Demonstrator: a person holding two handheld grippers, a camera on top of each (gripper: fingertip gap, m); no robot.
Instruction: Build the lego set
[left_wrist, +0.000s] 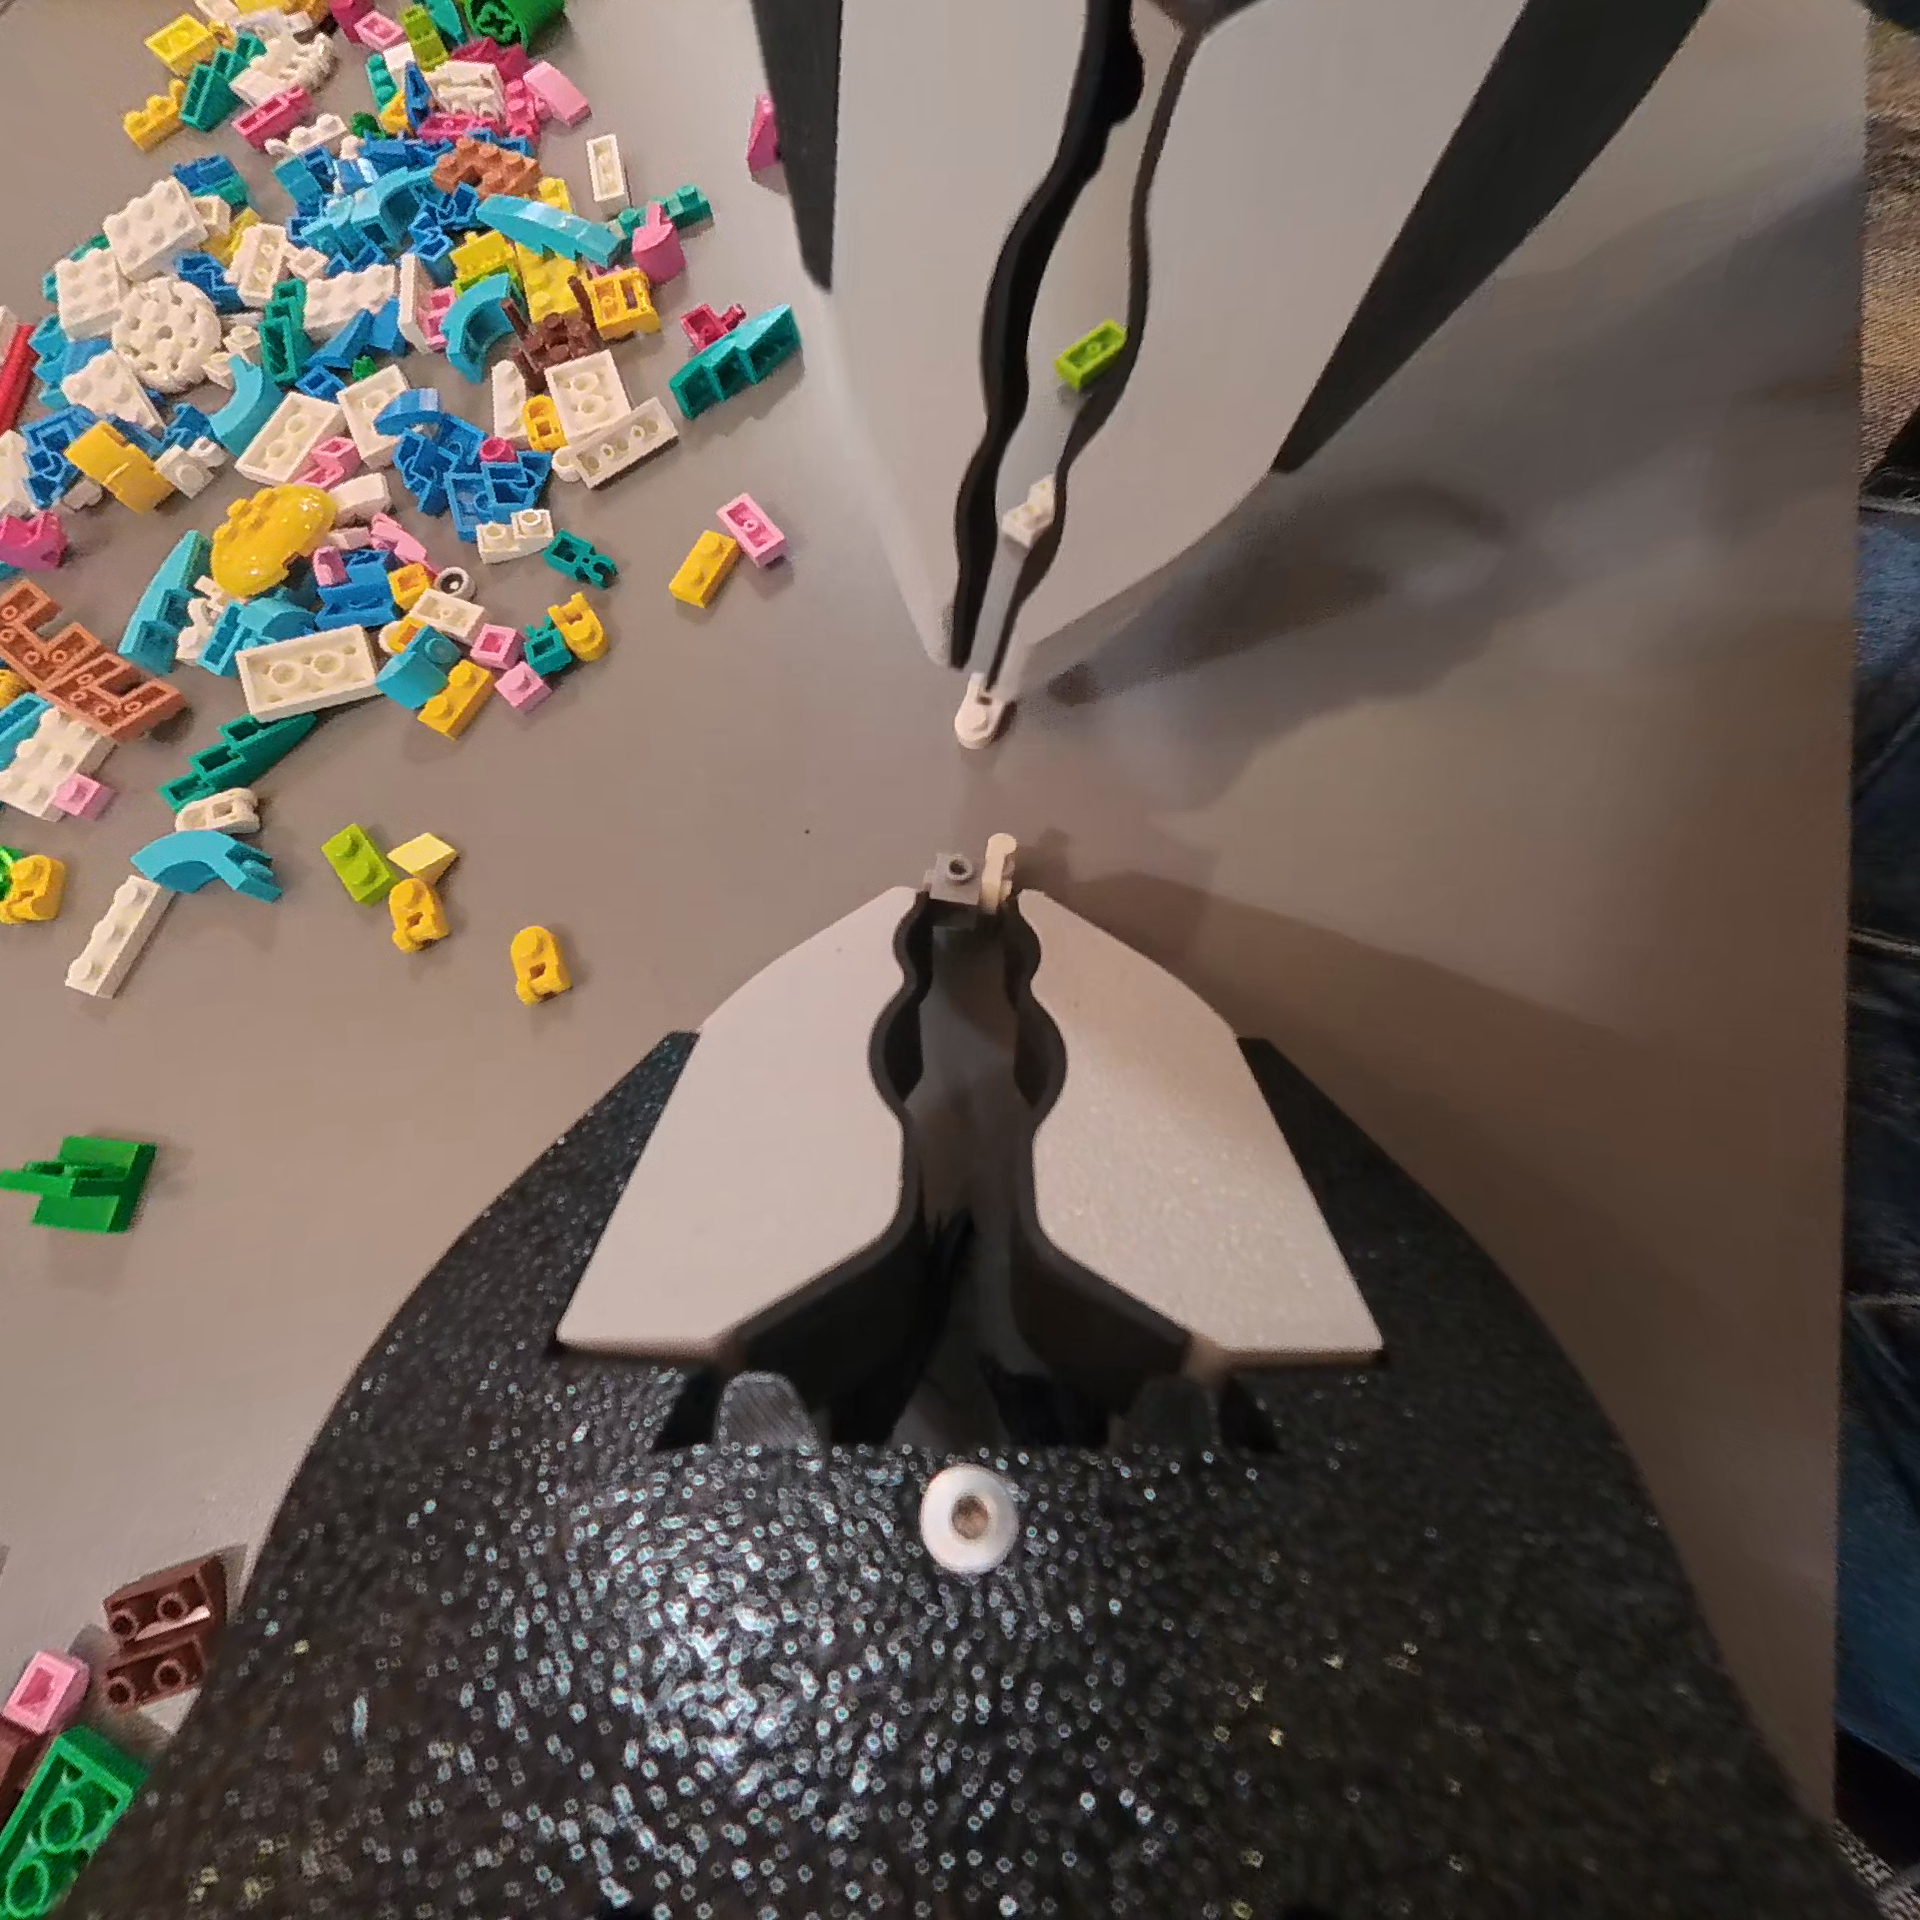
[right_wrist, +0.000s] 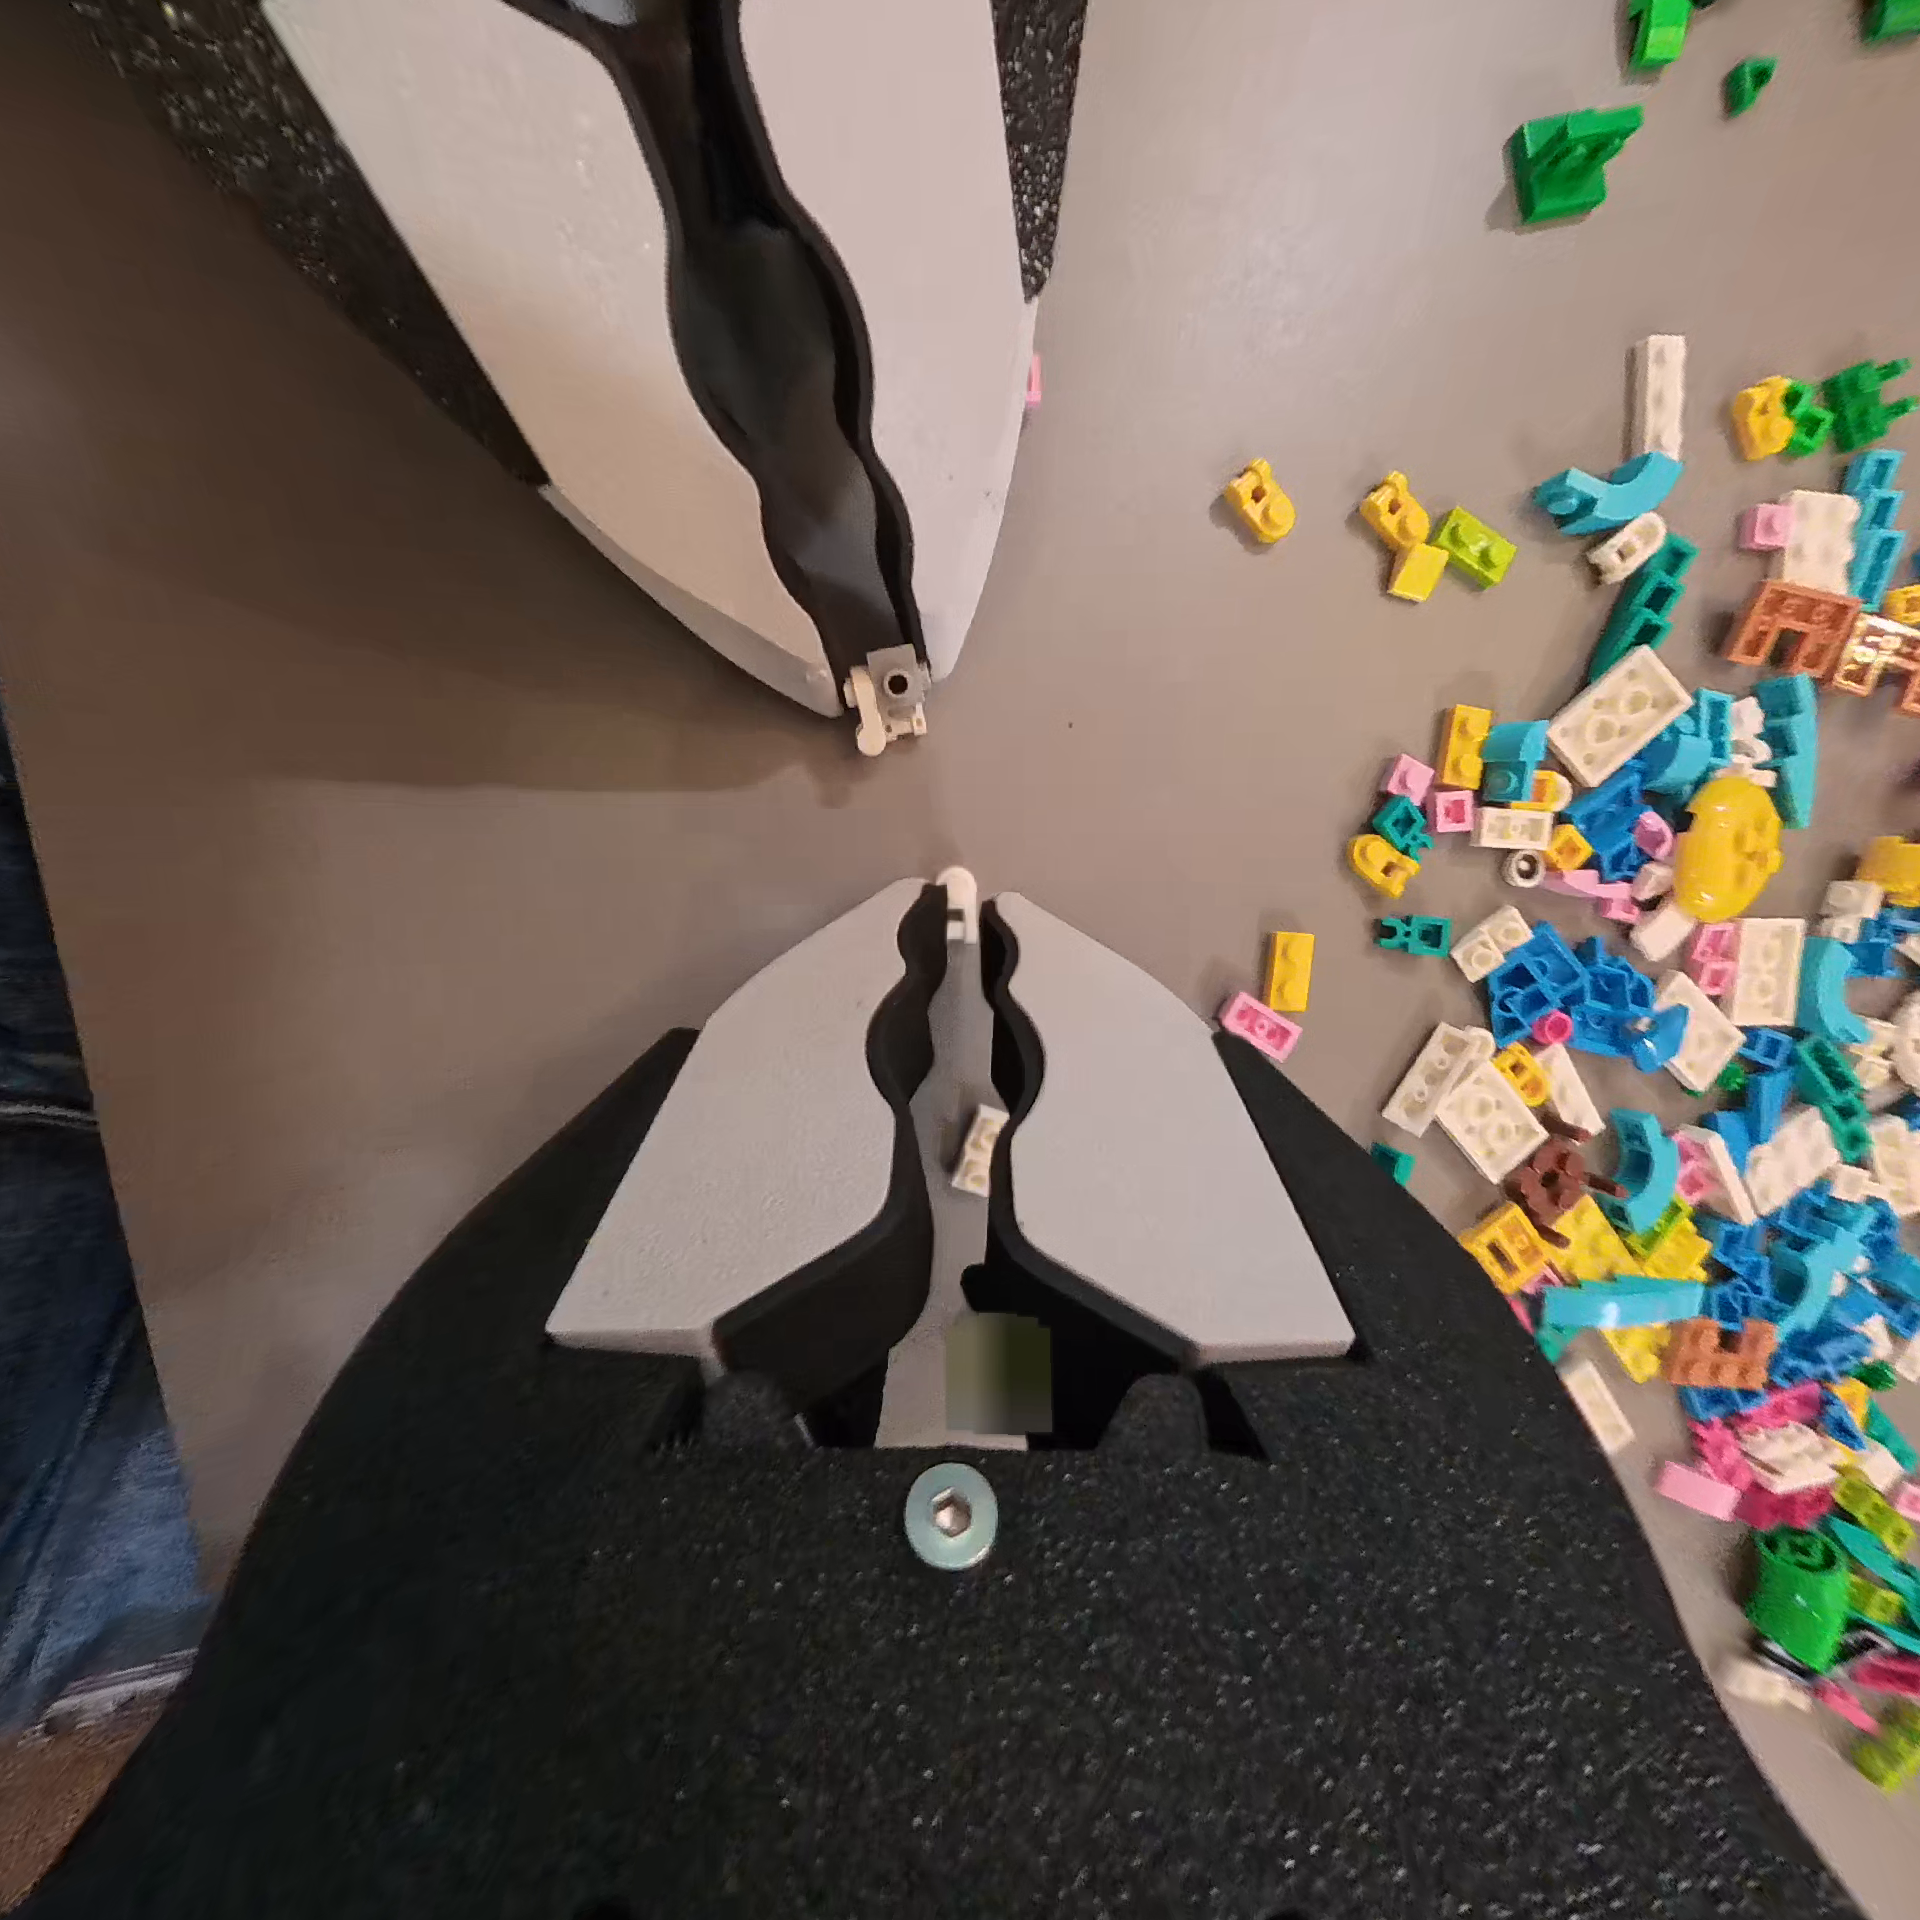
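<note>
My left gripper (left_wrist: 971, 894) is shut on a small grey brick joined to a white clip piece (left_wrist: 971, 871), held just above the grey table. It also shows in the right wrist view (right_wrist: 883, 691) with that grey and white piece (right_wrist: 888, 698) at its tips. My right gripper (right_wrist: 958, 902) is shut on a small white rounded piece (right_wrist: 958, 896). In the left wrist view the right gripper (left_wrist: 982, 686) points toward mine, with the white piece (left_wrist: 980, 717) at its tip. The two held pieces face each other a short gap apart.
A big heap of loose coloured bricks (left_wrist: 312, 416) lies left of the grippers, seen on the right in the right wrist view (right_wrist: 1662, 987). A lime brick (left_wrist: 1089, 351) and a white brick (left_wrist: 1029, 511) lie under the right gripper. A person's jeans (left_wrist: 1886, 935) are at the table edge. There is about 4 centimeters between the tips of the two grippers.
</note>
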